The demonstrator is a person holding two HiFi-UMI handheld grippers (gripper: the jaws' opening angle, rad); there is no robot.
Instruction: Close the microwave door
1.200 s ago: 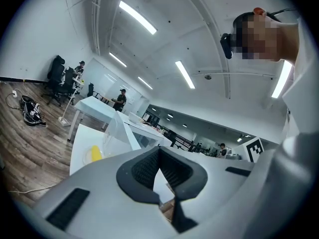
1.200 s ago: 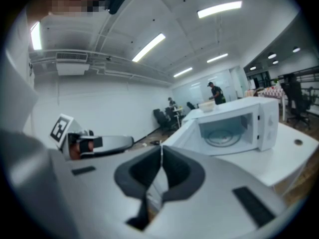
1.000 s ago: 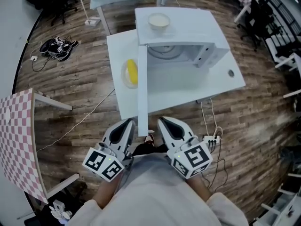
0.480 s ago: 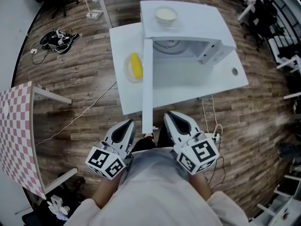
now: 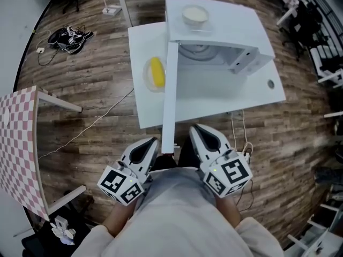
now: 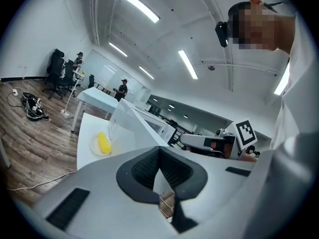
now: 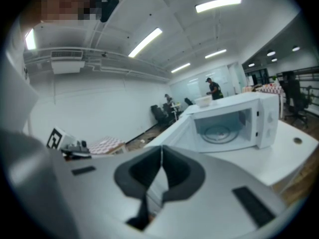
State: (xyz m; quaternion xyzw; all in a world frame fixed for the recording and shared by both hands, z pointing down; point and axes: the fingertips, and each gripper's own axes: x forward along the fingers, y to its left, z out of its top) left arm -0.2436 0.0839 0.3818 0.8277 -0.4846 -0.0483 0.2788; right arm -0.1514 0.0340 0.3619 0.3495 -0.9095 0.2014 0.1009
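A white microwave (image 5: 220, 33) stands on a white table (image 5: 214, 100), its cavity with the glass turntable showing. Its door (image 5: 169, 95) is swung fully open and reaches out past the table's near edge towards me. My left gripper (image 5: 151, 142) is shut and empty, low by my body, just left of the door's free end. On the other side of that door end my right gripper (image 5: 195, 129) is shut and empty too. The right gripper view has the open microwave (image 7: 234, 126) ahead of the shut right gripper (image 7: 161, 153). In the left gripper view the door (image 6: 130, 126) rises beyond the shut left gripper (image 6: 159, 151).
A white bowl (image 5: 195, 15) sits on top of the microwave. A yellow item on a clear plate (image 5: 156, 73) lies on the table left of the door. A checked table (image 5: 19, 149) stands at the left, shoes (image 5: 67, 36) and cables lie on the floor, a power strip (image 5: 244, 155) at the right.
The table and microwave have drifted up and right in the head view. Both grippers stay shut near my body on either side of the door's end.
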